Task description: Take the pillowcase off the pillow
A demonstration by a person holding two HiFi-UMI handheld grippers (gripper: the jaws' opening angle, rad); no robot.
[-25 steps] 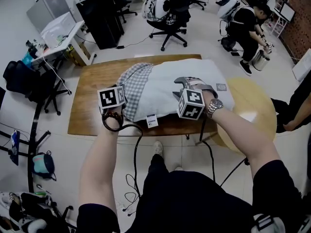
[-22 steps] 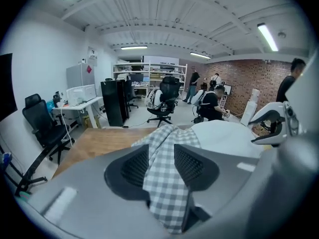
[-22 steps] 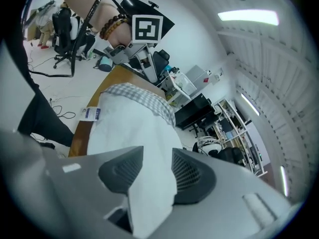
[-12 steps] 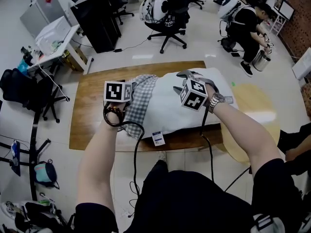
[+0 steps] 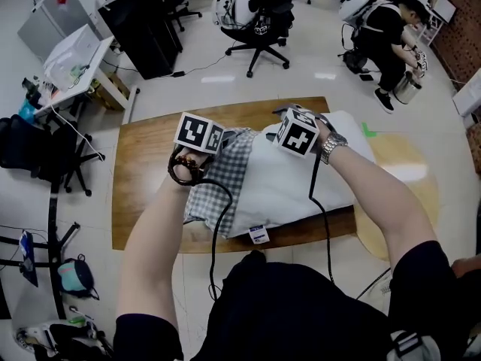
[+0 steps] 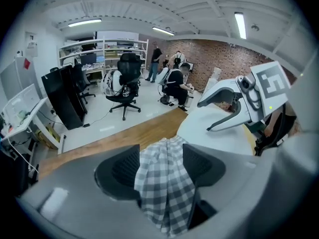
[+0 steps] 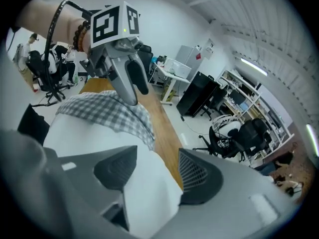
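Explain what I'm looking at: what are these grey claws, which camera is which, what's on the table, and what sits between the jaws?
There is no robot here. A person holds a two-jaw gripper in each hand, each carrying a cube with square markers. The wide picture comes from a camera on the person's head, looking steeply down. The other two come from cameras riding on the grippers, each looking along its own jaws.

On the wooden table lies a white pillow, with a checked pillowcase bunched at its left end in the head view. The left gripper has a fold of the pillowcase between its jaws. The right gripper has a corner of the pillow between its own. Both pairs of jaws have just been opening and stand wide, so neither looks clamped.
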